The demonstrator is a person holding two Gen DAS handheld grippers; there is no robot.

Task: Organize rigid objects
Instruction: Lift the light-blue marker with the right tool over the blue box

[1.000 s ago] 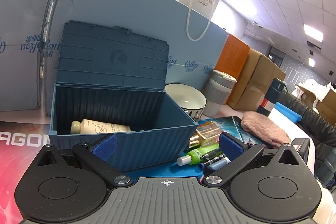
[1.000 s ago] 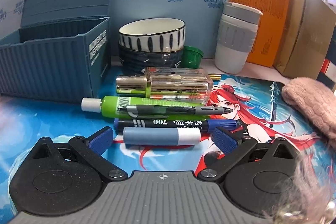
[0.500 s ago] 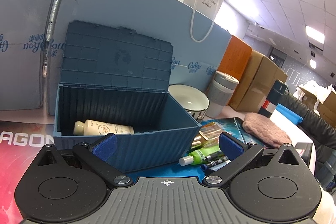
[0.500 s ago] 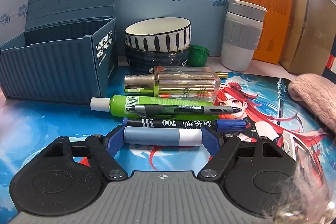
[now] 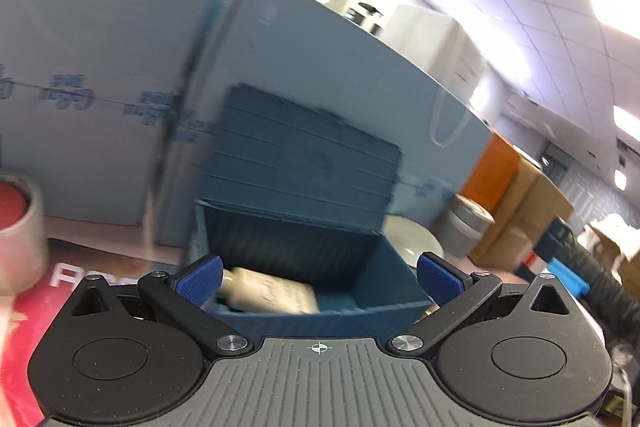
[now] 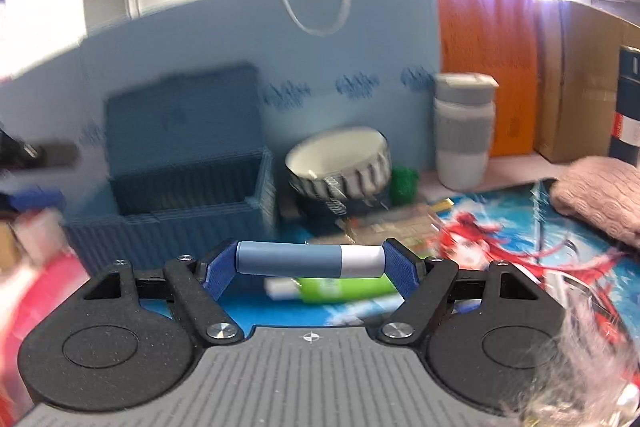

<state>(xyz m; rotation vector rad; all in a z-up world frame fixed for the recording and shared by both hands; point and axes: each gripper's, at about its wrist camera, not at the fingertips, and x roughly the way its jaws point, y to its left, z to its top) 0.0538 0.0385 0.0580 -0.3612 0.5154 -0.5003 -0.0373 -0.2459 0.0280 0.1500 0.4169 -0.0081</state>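
Note:
My right gripper (image 6: pixel 310 261) is shut on a blue-grey and white cylinder (image 6: pixel 308 259), held crosswise between the pads and lifted above the mat. Below it lies a green tube (image 6: pixel 340 289). The open blue container box (image 6: pixel 188 195) stands ahead to the left. In the left wrist view my left gripper (image 5: pixel 318 277) is open and empty in front of the same box (image 5: pixel 304 227), which holds a cream bottle (image 5: pixel 272 293).
A striped bowl (image 6: pixel 340 163), a green cap (image 6: pixel 404 183), a grey-white cup (image 6: pixel 464 135) and a pink knitted cloth (image 6: pixel 600 195) stand at the right. Blue foam boards (image 5: pixel 100 87) back the table. A tape roll (image 5: pixel 18 219) is at the far left.
My right gripper closed on the blue-grey cylinder and lifted it off the mat. My left gripper swung left and tilted up; the box now sits centred before it.

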